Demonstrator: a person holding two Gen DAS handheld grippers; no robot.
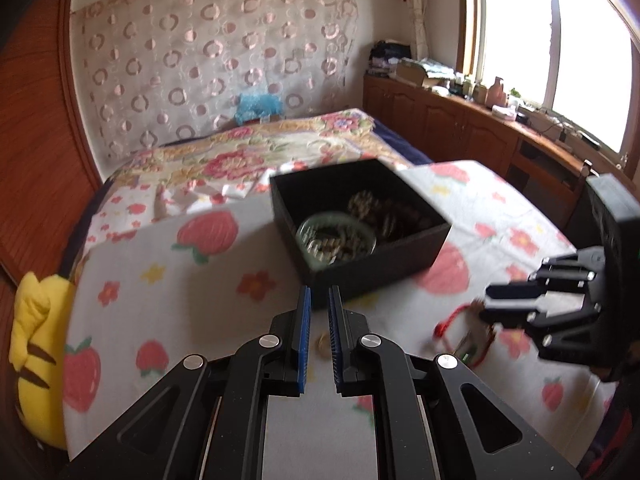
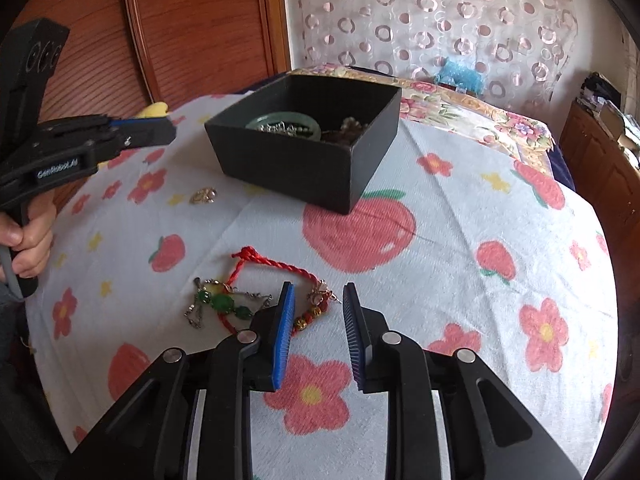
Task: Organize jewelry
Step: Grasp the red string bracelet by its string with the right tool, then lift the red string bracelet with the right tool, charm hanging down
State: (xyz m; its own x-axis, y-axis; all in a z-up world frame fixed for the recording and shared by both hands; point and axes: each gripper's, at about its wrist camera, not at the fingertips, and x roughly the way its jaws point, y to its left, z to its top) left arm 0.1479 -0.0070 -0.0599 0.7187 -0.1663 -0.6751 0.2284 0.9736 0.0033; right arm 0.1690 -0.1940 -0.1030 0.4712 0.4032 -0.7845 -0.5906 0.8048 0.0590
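A black open box (image 1: 360,232) (image 2: 304,148) stands on the fruit-print cloth and holds a green bangle (image 1: 336,236) (image 2: 280,124) and several beaded pieces. A red cord bracelet (image 2: 280,270) and a green-stone chain (image 2: 218,304) lie on the cloth in a tangle; it also shows in the left wrist view (image 1: 460,332). A small gold piece (image 2: 203,195) (image 1: 323,342) lies apart, below my left gripper (image 1: 318,296) (image 2: 160,130), which is slightly open and empty. My right gripper (image 2: 318,294) (image 1: 486,306) is open and empty over the bracelet's beaded end.
The cloth (image 2: 460,280) covers a round-looking surface. A bed with a floral cover (image 1: 248,156) lies behind, a yellow plush toy (image 1: 36,360) sits at the left edge, and wooden cabinets (image 1: 460,120) run under the window.
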